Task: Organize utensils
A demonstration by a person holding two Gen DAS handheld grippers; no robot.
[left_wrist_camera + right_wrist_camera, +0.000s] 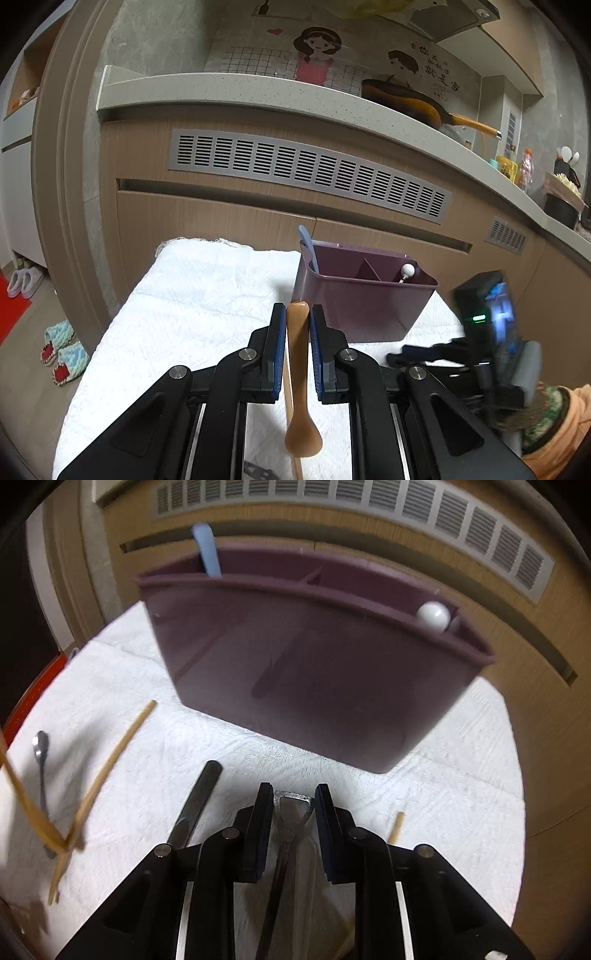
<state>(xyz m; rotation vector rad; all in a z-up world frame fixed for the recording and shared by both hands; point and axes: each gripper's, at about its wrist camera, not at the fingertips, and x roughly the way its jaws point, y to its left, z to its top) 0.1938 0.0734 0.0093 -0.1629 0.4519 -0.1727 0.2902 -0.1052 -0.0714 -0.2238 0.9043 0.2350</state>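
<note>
**Both grippers loaded, caddy ahead**

Left gripper [298,325]: narrow, clamped on brown wooden spoon [300,369], handle end up between blue pads, bowl hanging low toward camera. Held above white textured cloth [192,295], just short of purple plastic divided caddy [364,306].

Right gripper [291,805]: narrow gap, silver metal utensil handle [290,812] sitting between black fingers [258,827]; contact w/ pads hard to confirm thru motion blur, so grip can't be called. Pointed steeply down at cloth, caddy wall directly beyond.

Outward: caddy already holding light-blue plastic utensil [207,550] in left compartment, white ball-topped item [433,616] in right one. Still loose on cloth: dark flat handle [195,808], small steel spoon [41,771], pale bamboo chopsticks [114,753].

Risks, as judgement:
- Spoon gripped near handle tip, bowl-heavy → likely to pivot or slip if tilted fast toward caddy.
- Bowl end could catch caddy rim if not lifted enough; light caddy may tip or slide on cloth.
- Right-side grip marginal → utensil could drop back onto cloth.
- Both grippers converging on same caddy → collision possible.
</note>
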